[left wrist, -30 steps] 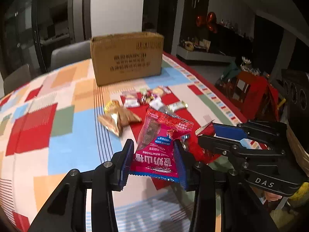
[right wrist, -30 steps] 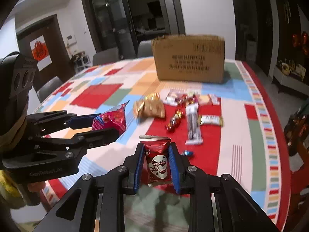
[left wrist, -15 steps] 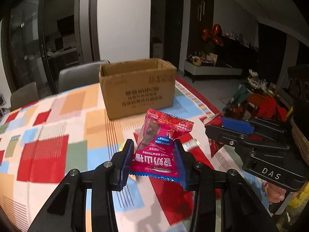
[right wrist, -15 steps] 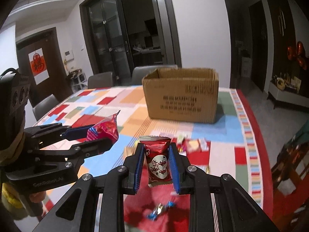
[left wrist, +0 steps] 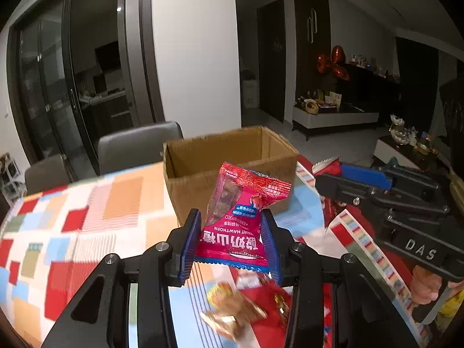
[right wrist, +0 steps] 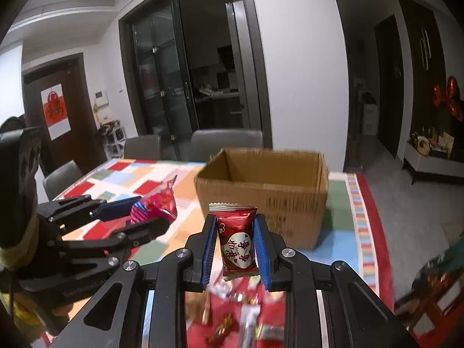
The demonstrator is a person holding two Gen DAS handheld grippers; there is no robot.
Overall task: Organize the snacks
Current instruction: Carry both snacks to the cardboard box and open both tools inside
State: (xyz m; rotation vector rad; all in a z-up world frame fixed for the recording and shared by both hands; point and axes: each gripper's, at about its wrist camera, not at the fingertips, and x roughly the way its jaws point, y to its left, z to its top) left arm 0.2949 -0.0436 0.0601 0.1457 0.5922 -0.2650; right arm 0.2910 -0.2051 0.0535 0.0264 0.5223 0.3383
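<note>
Over the last second both grippers have risen off the counter (left wrist: 95, 203) and come forward toward the cardboard box (right wrist: 261, 194). Its open top, earlier hidden behind its front wall, now shows in the middle of both views, and the loose snacks have dropped to the blurred bottom edge. I judge this to be the carry stage, with the drop into the box next.

Counted from largest to smallest: one box, open and with nothing visible in the part of its inside that shows. There are three grey chairs (right wrist: 226, 142) behind the counter in the right wrist view.

There are two grippers. The left gripper (left wrist: 232, 237) has its jaws clamped on one pink hawthorn packet (left wrist: 240, 217), held upright at centre frame, in front of the box's front wall and not over the opening. The right gripper (right wrist: 236, 246) has its jaws clamped on one dark red candy packet (right wrist: 236, 240), also upright and short of the box.

The loose snacks (right wrist: 240, 319) left on the counter are too blurred to count; there are several.
</note>
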